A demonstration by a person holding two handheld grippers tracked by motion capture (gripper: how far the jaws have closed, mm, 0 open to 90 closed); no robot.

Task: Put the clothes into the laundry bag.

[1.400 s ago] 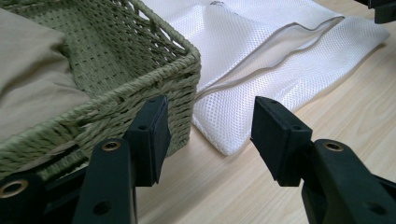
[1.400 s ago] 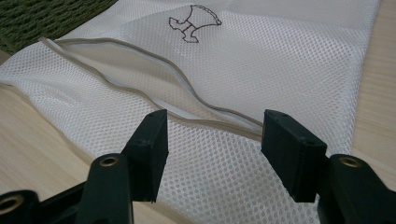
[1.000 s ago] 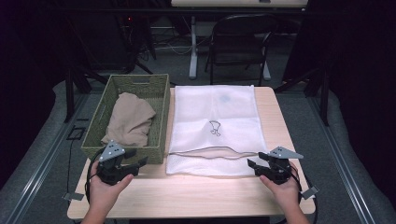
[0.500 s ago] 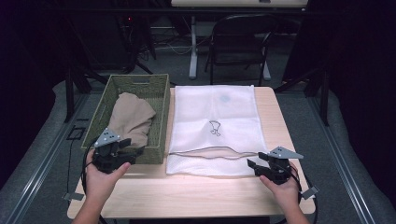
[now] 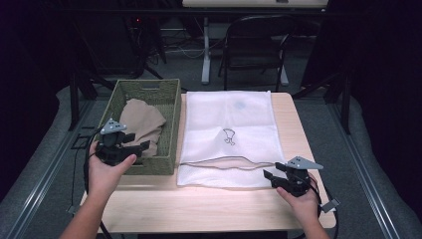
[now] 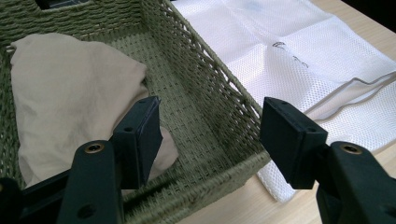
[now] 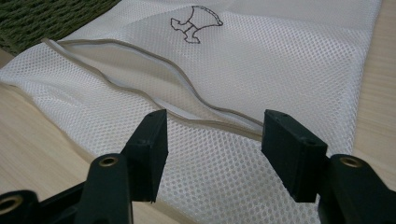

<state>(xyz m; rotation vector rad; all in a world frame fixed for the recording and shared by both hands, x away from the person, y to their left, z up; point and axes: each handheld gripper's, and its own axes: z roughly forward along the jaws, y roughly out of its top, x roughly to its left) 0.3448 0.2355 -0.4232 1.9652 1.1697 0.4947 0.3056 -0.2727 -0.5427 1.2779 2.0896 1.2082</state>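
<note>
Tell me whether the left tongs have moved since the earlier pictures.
Yes. The left tongs have moved from the table edge in front of the green basket to over its near rim.

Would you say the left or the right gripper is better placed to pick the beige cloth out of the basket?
Left: the left gripper hangs open over the basket rim, facing the beige cloth.

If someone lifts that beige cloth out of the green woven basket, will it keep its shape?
Probably not: the crumpled beige cloth lies in soft folds, so it would likely droop. It looks light. The green woven basket seems stiff enough to stay put.
</note>
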